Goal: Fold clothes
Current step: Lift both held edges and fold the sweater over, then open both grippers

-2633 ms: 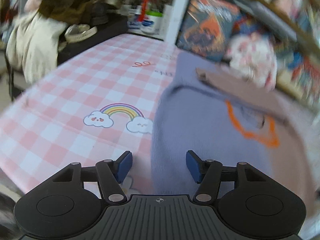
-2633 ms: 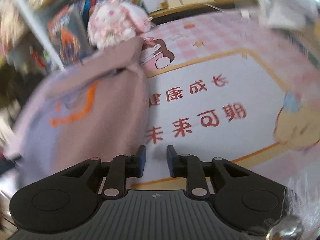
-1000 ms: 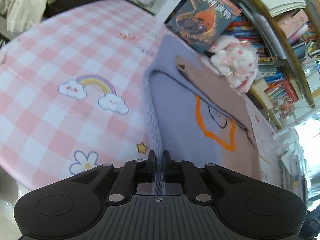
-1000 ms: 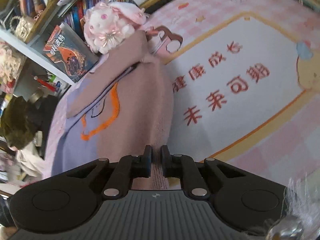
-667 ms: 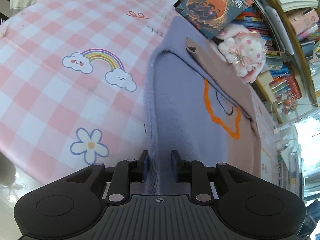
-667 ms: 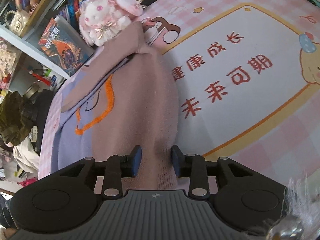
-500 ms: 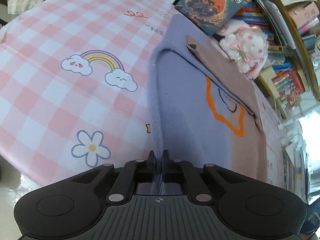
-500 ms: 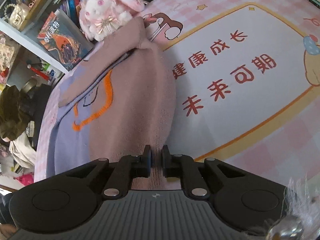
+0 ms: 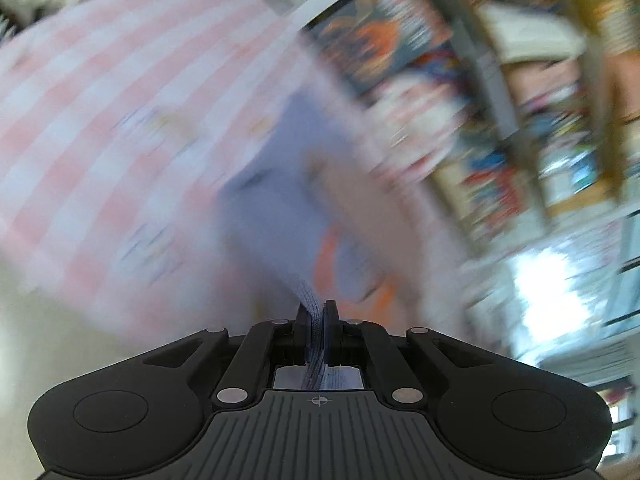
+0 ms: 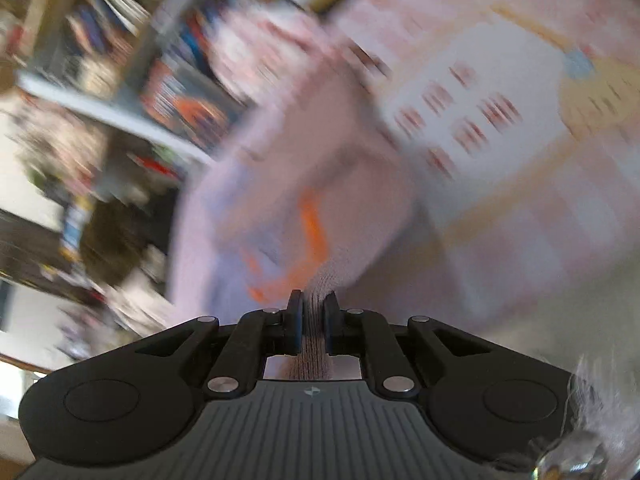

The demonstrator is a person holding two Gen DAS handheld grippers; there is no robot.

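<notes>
Left hand-held gripper (image 9: 316,316) and right hand-held gripper (image 10: 312,312) each clamp the near hem of the lilac-and-pink sweater (image 9: 280,208), which extends away over the worktop (image 9: 100,120).

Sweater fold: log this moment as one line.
left gripper: shut on sweater hem | right gripper: shut on sweater hem | mat: under sweater | views: motion-blurred

Both wrist views smeared. I can't read the mat (image 10: 500,128) print or the shelf (image 9: 500,92) contents. Sweater (image 9: 280,216) hem hidden between fingers (image 9: 303,332) in both views; its orange motif (image 10: 312,224) is unclear.
</notes>
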